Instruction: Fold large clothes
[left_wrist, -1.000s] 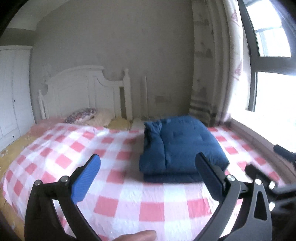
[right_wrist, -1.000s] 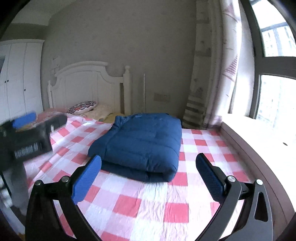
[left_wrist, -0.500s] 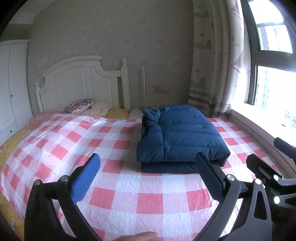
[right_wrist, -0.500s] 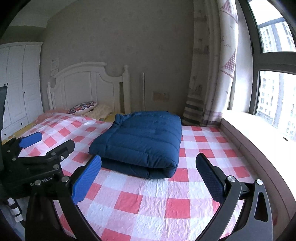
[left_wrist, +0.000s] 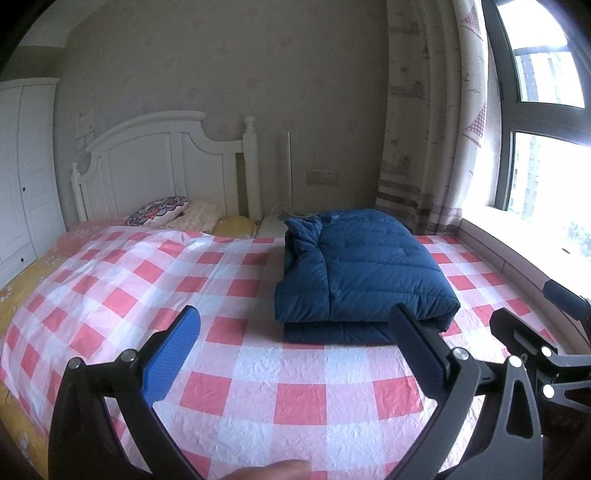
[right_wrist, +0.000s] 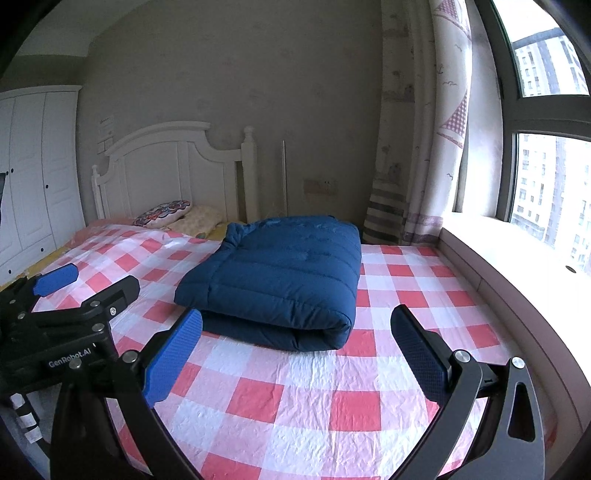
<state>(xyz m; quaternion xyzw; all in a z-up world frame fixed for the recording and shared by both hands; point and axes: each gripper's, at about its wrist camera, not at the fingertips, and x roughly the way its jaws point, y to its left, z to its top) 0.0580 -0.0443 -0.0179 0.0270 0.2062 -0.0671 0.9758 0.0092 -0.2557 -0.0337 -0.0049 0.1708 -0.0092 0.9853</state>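
A dark blue padded jacket (left_wrist: 364, 273) lies folded into a thick rectangle on the red-and-white checked bedspread (left_wrist: 258, 391); it also shows in the right wrist view as the jacket (right_wrist: 280, 280), right of the bed's middle. My left gripper (left_wrist: 295, 350) hangs open above the bedspread, short of the jacket's near edge, with nothing between its blue pads. My right gripper (right_wrist: 295, 350) is open too, just in front of the jacket's rolled near edge. In each view the other gripper shows at the side: the left gripper (right_wrist: 70, 317) and the right gripper (left_wrist: 532, 339).
A white headboard (left_wrist: 166, 166) and pillows (left_wrist: 159, 214) stand at the far end. A white wardrobe (right_wrist: 33, 177) is on the left. A window ledge (right_wrist: 517, 266) and a curtain (left_wrist: 424, 129) run along the right. A fingertip (left_wrist: 273, 470) shows at the bottom edge.
Both grippers have pulled back and steadied, so the jacket sits a little farther off. Both stay open and the jacket has not moved.
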